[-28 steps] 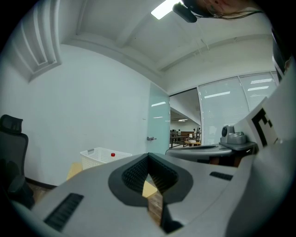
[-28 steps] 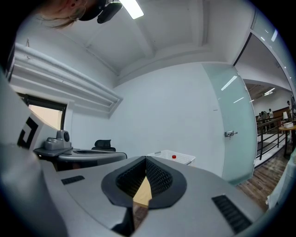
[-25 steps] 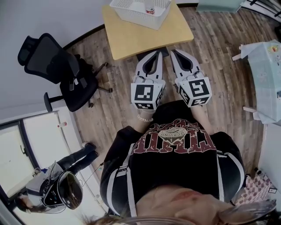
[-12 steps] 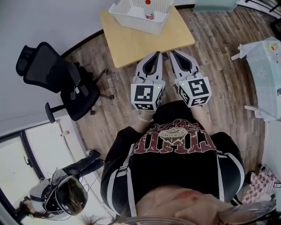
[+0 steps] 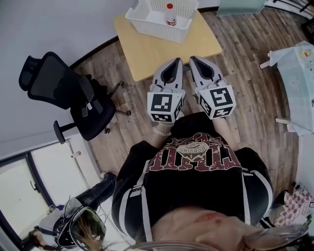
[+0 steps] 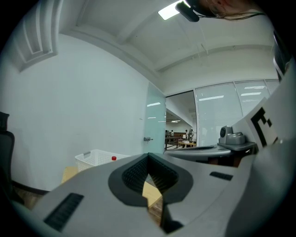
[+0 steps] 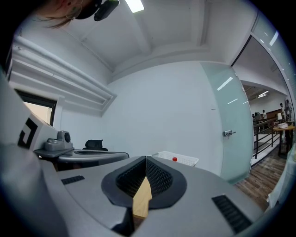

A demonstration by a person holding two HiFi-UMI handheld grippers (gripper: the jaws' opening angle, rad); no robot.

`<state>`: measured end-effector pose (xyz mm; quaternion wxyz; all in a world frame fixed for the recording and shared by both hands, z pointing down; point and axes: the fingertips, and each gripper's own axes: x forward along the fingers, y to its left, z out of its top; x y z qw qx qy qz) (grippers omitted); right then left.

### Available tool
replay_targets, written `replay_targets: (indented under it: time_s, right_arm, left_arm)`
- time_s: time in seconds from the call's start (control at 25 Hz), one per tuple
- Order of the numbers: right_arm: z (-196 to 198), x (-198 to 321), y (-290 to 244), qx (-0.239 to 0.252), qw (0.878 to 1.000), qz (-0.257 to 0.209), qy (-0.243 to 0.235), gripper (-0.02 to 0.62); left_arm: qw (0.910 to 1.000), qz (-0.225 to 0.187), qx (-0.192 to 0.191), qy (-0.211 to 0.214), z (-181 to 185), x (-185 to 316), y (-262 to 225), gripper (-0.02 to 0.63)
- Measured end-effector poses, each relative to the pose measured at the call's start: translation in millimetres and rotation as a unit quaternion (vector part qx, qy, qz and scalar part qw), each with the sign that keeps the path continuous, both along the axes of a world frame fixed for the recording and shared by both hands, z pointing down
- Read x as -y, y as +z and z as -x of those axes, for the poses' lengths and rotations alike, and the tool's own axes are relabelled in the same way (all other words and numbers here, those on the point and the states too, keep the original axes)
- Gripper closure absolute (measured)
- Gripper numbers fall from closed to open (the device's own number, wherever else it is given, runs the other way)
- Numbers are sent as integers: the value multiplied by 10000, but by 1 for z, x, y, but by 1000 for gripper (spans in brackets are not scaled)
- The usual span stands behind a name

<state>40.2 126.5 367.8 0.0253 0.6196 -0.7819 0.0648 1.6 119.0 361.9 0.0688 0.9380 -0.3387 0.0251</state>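
Both grippers are held side by side in front of the person, close together but apart, and aimed the same way. In the head view the left gripper [image 5: 174, 62] and right gripper [image 5: 193, 59] have their tips at the near edge of a small wooden tabletop [image 5: 157, 49]; we cannot tell how high above it they are. In the left gripper view the left gripper [image 6: 148, 155] has its jaws together, ribbed pads meeting at the tip, with nothing between them. The right gripper view shows the same for the right gripper [image 7: 146, 158]: jaws together and empty, with only a sliver of wood visible through the gap below the pads. A white lattice basket [image 5: 158, 30] sits at the far end of the tabletop, well apart from both grippers. A small bottle [image 5: 171, 14] with a red cap stands upright inside it. From the left gripper we see the basket [image 6: 95, 158] and the red cap [image 6: 113, 159] to the left of the jaws. From the right gripper the basket [image 7: 184, 160] and cap [image 7: 174, 159] lie just right of centre. A black office chair [image 5: 59, 90] stands on the wood floor [image 5: 245, 68] to the left of the tabletop. A frosted glass door [image 7: 231, 125] is in the far wall.
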Motion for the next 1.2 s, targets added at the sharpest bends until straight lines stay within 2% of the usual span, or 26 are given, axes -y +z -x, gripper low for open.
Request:
replay_targets:
  time_s: [0.68, 1.2]
  right_arm:
    - [16, 1, 5, -25, 10000, 71, 37, 578]
    - [-2, 18, 4, 37, 10000, 43, -32, 578]
  left_arm:
    - [10000, 80, -15, -36, 21, 0, 4, 560]
    - [9999, 14, 96, -50, 0, 12, 2, 560]
